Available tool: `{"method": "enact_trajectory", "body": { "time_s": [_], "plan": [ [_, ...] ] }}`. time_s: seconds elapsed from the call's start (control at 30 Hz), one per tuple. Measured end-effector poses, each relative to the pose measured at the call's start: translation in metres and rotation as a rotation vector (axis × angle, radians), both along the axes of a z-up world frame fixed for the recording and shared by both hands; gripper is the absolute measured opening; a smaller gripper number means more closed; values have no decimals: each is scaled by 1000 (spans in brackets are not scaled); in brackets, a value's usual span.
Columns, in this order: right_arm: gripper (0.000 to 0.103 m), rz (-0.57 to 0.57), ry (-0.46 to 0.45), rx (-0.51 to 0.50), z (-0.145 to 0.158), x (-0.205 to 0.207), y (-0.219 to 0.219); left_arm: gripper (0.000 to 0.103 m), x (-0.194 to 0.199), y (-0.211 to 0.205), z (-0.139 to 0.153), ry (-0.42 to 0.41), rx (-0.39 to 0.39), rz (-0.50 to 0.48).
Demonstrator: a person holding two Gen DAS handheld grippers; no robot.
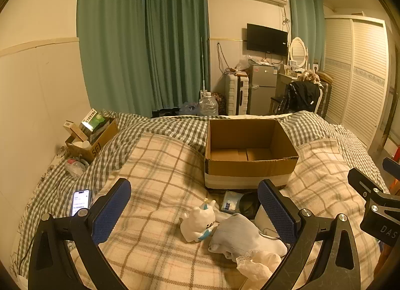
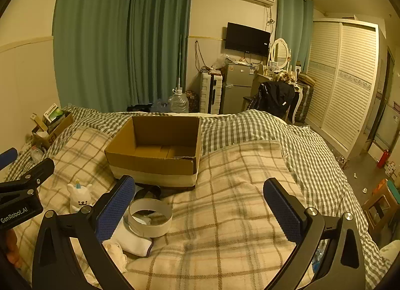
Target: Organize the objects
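Observation:
An open, empty cardboard box (image 1: 250,165) sits on the plaid blanket in the middle of the bed; it also shows in the right wrist view (image 2: 152,165). In front of it lie a white plush toy (image 1: 198,221) (image 2: 80,196), a pale grey folded cloth (image 1: 240,232), a small packet (image 1: 228,202), a dark object (image 1: 248,205) and a white tape ring (image 2: 150,217) on a white cloth (image 2: 132,238). My left gripper (image 1: 195,211) is open above the toy and cloth. My right gripper (image 2: 200,207) is open and empty, with the ring by its left finger.
A phone (image 1: 81,201) with its screen lit lies at the left of the bed. A small carton (image 1: 92,136) of boxes stands by the wall, with a plastic bottle (image 1: 75,167) near it. Crumpled tissue (image 1: 260,265) lies near me. A stool (image 2: 380,205) stands right of the bed.

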State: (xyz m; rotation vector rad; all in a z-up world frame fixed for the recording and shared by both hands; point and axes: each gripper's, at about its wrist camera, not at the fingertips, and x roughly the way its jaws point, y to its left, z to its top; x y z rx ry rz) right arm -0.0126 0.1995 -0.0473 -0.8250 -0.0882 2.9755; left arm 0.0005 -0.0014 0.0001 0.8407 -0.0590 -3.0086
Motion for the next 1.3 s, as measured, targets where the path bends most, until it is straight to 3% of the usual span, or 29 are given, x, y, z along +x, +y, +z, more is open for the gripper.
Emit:
{"method": "enact_trajectory", "body": {
  "time_s": [1.3],
  "plan": [
    [103, 18, -15, 15, -6, 1, -7, 103, 2, -5, 3, 9, 2, 8]
  ]
}}
